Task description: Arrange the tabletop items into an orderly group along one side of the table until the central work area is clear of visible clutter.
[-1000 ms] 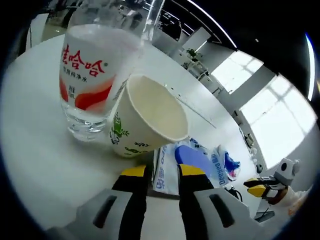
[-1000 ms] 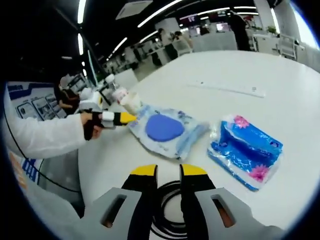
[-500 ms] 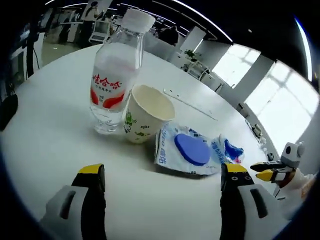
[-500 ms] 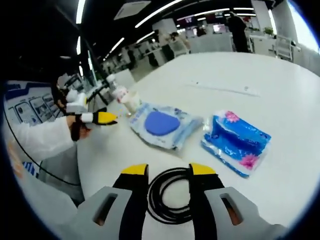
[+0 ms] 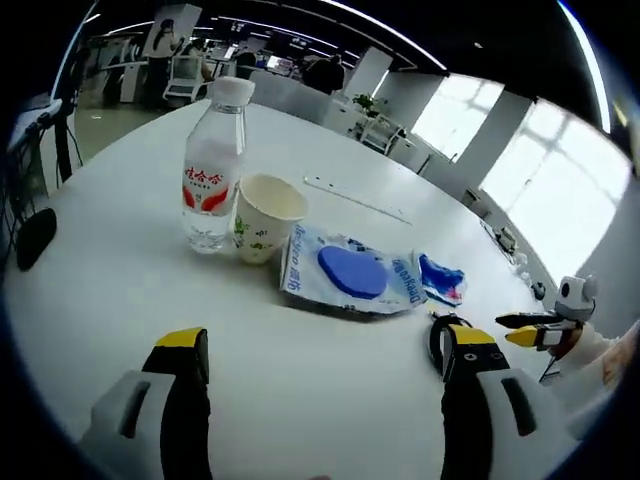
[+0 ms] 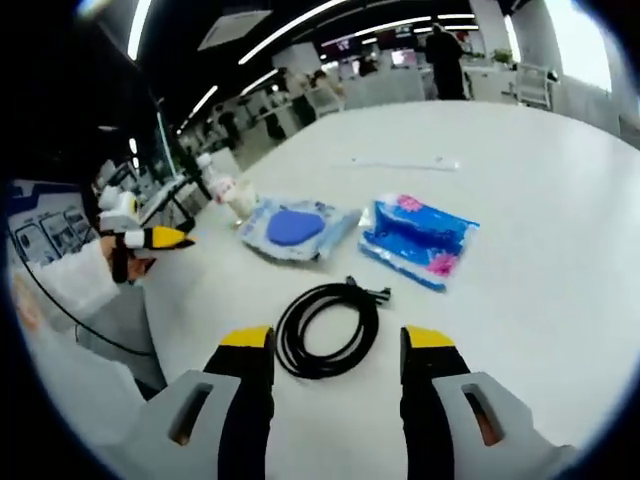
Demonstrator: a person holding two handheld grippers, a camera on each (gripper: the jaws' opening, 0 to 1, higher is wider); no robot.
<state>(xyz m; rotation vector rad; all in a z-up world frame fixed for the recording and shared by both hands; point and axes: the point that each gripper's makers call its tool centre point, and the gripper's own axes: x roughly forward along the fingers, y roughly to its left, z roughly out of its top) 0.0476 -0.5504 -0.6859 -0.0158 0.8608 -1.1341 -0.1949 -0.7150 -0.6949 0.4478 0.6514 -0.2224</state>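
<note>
Tabletop items now sit in a loose row on the white table (image 5: 90, 300): in the left gripper view, from the left, the water bottle (image 5: 213, 168), the paper cup (image 5: 262, 215) touching it, the wet-wipes pack (image 5: 347, 276) and the blue tissue pack (image 5: 442, 280). The left gripper (image 5: 325, 345) has let the cup go and backed away, jaws spread wide and empty. The right gripper (image 6: 337, 342) has likewise opened and drawn back from the black cable coil (image 6: 327, 327) (lying just ahead of its tips), so the cable probably still needs tidying
</note>
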